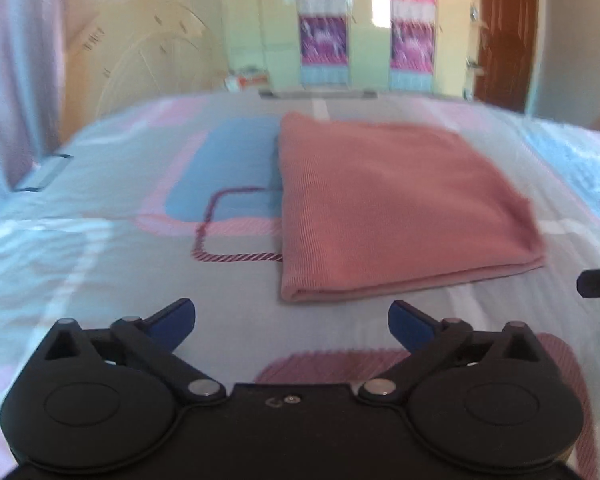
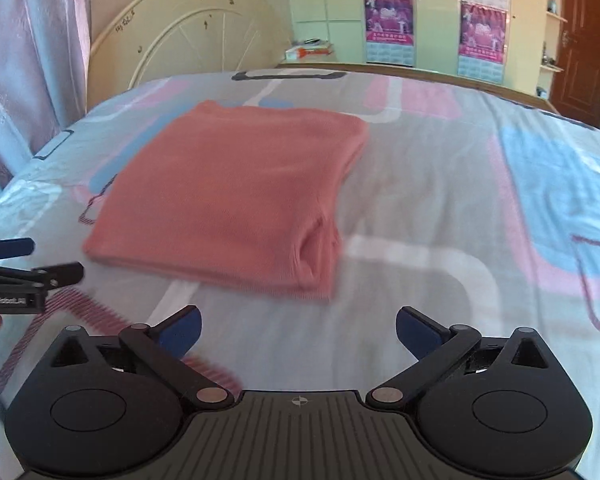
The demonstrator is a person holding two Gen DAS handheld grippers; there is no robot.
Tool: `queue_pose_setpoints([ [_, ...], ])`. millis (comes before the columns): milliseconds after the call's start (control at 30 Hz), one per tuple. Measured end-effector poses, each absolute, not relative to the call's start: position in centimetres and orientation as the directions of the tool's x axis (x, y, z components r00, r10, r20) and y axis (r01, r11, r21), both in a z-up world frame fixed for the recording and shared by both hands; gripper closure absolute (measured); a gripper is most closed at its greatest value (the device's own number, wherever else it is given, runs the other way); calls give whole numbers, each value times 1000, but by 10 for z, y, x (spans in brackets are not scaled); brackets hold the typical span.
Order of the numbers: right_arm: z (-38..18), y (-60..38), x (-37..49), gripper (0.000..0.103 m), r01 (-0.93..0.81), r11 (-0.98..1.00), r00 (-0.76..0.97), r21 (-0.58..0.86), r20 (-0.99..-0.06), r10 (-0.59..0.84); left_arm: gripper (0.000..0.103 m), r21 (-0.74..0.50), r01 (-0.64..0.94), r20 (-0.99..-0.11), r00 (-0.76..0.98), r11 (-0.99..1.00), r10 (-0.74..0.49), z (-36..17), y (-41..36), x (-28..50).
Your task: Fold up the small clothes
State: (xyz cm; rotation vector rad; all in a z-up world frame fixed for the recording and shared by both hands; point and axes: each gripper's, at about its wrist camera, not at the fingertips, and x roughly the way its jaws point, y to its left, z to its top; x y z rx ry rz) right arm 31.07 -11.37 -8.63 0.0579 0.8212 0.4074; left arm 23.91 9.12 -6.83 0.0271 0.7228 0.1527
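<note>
Lying folded into a neat square on the patterned bed [image 2: 440,208]: one pink garment [image 2: 228,196], just ahead of two grippers. Left gripper [image 1: 292,320] spread wide, holding nothing; right gripper [image 2: 298,328] likewise gaping and empty. Apparently near finished; to close out well, press the layered near edge flat, square the loose right-hand corner, lift away without snagging the knit. Count: one garment, two grippers, one bed.
</note>
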Motion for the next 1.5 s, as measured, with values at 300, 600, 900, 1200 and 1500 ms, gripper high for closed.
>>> queue_pose_setpoints([
  [300,-34,-141,207,0,-258,941,697,219,-632,338,0,-26,-95,-595,801,995,61,-5,53,135],
  [600,21,-146,117,0,-289,944,777,160,-536,329,0,-37,-72,-519,854,997,42,51,15,73],
  [900,40,-155,66,0,-312,941,811,129,-481,334,0,-42,-78,-472,880,996,49,69,-1,27],
  [1200,49,-163,45,0,-315,942,827,118,-453,334,0,-36,-72,-448,892,997,49,74,-9,14],
  [1500,53,-172,41,0,-311,944,835,114,-442,328,0,-32,-57,-440,897,998,37,74,-13,15],
])
